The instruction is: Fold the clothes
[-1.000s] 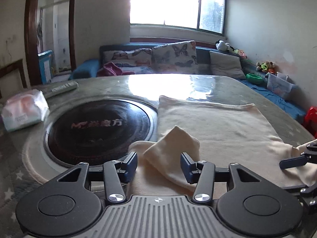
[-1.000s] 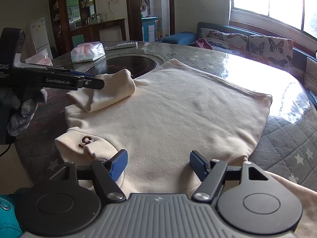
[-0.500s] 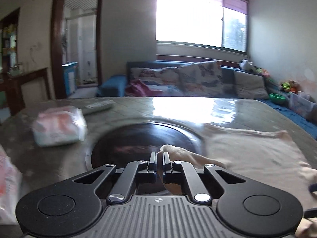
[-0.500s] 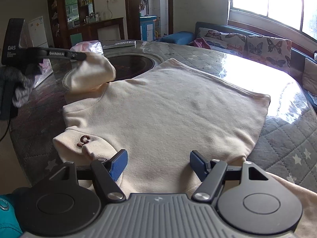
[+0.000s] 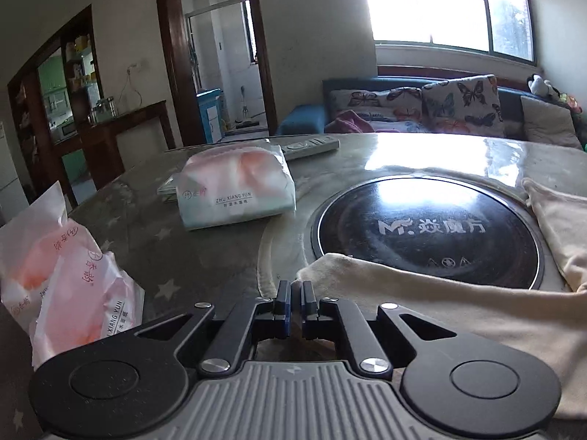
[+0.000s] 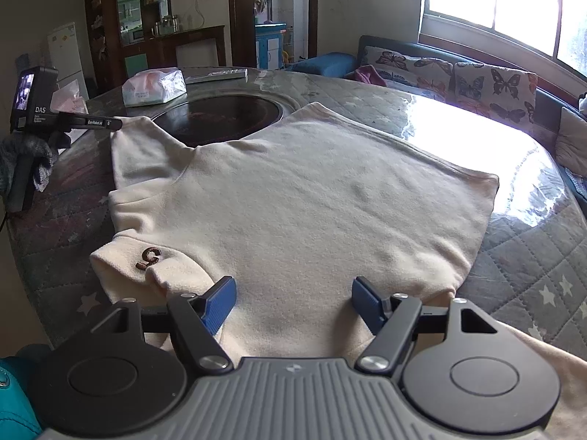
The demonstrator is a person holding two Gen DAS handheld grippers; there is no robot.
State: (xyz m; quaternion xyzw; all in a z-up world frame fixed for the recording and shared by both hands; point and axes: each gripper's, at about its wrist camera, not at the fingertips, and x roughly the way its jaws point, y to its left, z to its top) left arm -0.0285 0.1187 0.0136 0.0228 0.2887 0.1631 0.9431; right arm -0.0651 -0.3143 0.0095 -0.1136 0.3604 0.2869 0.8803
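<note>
A cream sweater (image 6: 312, 190) lies flat on the quilted table (image 6: 521, 264), its collar with a brown letter (image 6: 148, 255) near my right gripper. My right gripper (image 6: 293, 300) hovers open over the sweater's near edge, holding nothing. My left gripper (image 5: 296, 293) is shut on the cuff of the sweater's sleeve (image 5: 403, 286), which is stretched out beside the black round cooktop (image 5: 425, 231). In the right wrist view the left gripper (image 6: 117, 123) pinches the sleeve (image 6: 139, 146) at the far left, held by a gloved hand (image 6: 25, 154).
Two tissue packs (image 5: 234, 190) (image 5: 66, 286) and a remote (image 5: 312, 145) lie on the table left of and behind the cooktop. A sofa with butterfly cushions (image 6: 458, 73) runs along the window wall. A teal object (image 6: 14, 403) sits at the right view's lower left corner.
My left gripper shut on the folded-over sleeve cuff and drew it out to the left, so the sleeve now lies stretched. The right gripper stayed open in place.
</note>
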